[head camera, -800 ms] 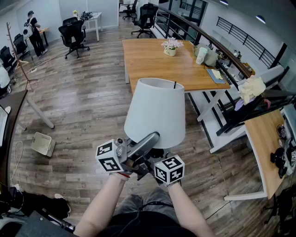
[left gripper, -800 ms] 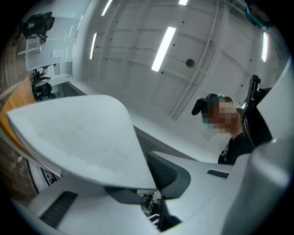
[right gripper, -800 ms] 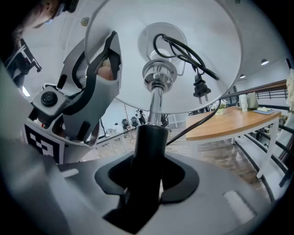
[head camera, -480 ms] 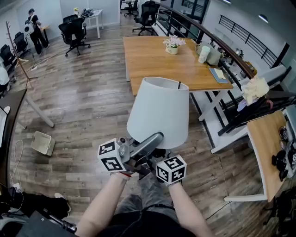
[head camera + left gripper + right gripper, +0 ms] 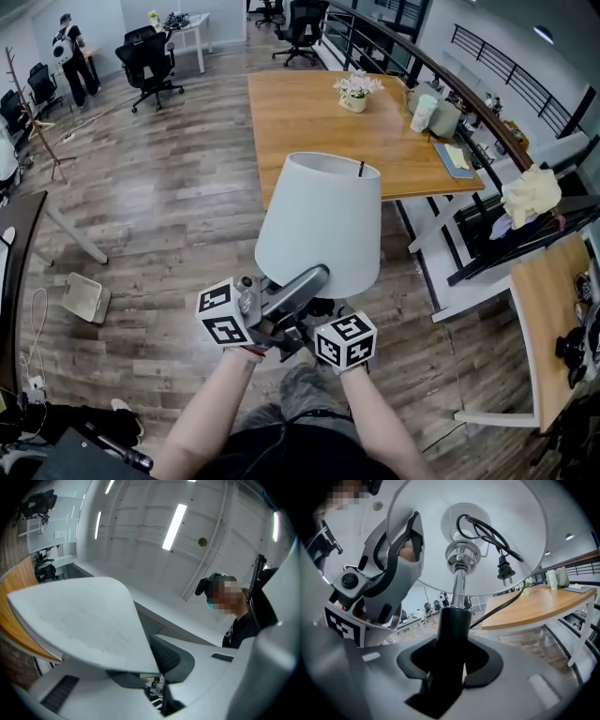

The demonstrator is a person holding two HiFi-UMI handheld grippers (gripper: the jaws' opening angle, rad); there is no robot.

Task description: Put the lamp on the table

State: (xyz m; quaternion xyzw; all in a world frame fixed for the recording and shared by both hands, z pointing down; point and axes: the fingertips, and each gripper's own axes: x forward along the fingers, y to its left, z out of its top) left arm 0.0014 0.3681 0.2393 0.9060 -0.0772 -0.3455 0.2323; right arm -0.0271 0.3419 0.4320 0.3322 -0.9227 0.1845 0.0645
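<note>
The left hand-held gripper is clenched on the lower rim of the lamp, pinching its white shade. The right hand-held gripper grasps the lamp's black stem just under the shade. The lamp hangs in the air over the wood floor, short of the wooden surface beyond.

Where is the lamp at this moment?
Head view, centre: the lamp is held above the floor by the left gripper and right gripper, short of the wooden table.
</note>
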